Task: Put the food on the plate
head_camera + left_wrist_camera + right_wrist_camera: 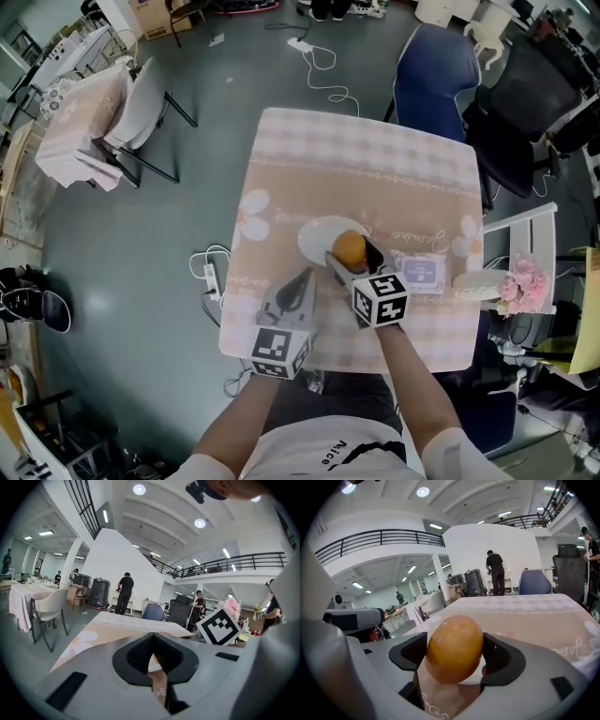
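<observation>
The food, a smooth round orange-brown piece (350, 247), is clamped between the black pads of my right gripper (353, 253). In the head view it hangs over the near right part of a white plate (317, 236) in the middle of the pink checked table (375, 150). It fills the jaws in the right gripper view as well, where the food (454, 648) sits in the right gripper (454, 660). My left gripper (302, 281) rests low at the table's near edge, left of the plate, shut and empty. Its closed pads (140, 656) meet in the left gripper view.
A purple and white card (422, 272) lies right of the plate. Beyond it, at the table's right edge, are a white dish (476, 284) and pink flowers (523, 279). A blue chair (439, 70) stands at the far side. A power strip (211, 277) lies on the floor at left.
</observation>
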`<action>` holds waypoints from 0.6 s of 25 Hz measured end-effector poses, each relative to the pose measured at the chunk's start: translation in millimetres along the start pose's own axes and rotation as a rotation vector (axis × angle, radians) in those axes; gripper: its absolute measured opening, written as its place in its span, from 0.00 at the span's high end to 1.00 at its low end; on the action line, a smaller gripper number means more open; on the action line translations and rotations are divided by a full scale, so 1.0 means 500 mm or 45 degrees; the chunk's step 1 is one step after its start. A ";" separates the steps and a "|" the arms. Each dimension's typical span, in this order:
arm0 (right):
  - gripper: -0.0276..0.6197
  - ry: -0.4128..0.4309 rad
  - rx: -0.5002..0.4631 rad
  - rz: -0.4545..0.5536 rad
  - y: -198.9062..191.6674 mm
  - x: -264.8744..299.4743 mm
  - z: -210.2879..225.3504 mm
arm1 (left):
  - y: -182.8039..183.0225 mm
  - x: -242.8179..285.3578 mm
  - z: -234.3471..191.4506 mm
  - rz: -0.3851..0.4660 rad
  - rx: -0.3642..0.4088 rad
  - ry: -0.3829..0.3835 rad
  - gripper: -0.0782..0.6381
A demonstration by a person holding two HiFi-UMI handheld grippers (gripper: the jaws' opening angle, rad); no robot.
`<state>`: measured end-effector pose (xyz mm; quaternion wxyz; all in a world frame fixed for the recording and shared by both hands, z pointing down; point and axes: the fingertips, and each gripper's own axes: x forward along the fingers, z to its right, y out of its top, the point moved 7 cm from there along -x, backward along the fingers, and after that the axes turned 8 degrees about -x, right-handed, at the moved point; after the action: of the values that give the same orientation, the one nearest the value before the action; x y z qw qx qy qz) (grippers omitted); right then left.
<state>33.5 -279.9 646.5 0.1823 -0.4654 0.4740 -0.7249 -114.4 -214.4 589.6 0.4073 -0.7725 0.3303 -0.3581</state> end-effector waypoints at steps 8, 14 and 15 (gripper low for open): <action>0.41 -0.024 -0.122 -0.095 -0.019 0.040 0.001 | -0.009 0.013 -0.019 -0.008 -0.008 0.014 0.88; 0.41 -0.012 -0.142 -0.136 -0.016 0.060 0.002 | -0.004 0.013 -0.027 -0.007 -0.014 0.032 0.88; 0.41 -0.011 -0.146 -0.139 -0.016 0.061 0.002 | -0.004 0.013 -0.028 -0.008 -0.014 0.034 0.88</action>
<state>20.5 -297.9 668.8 0.1175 -0.5034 0.4880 -0.7033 -121.9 -224.2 598.7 0.3975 -0.7709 0.3354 -0.3677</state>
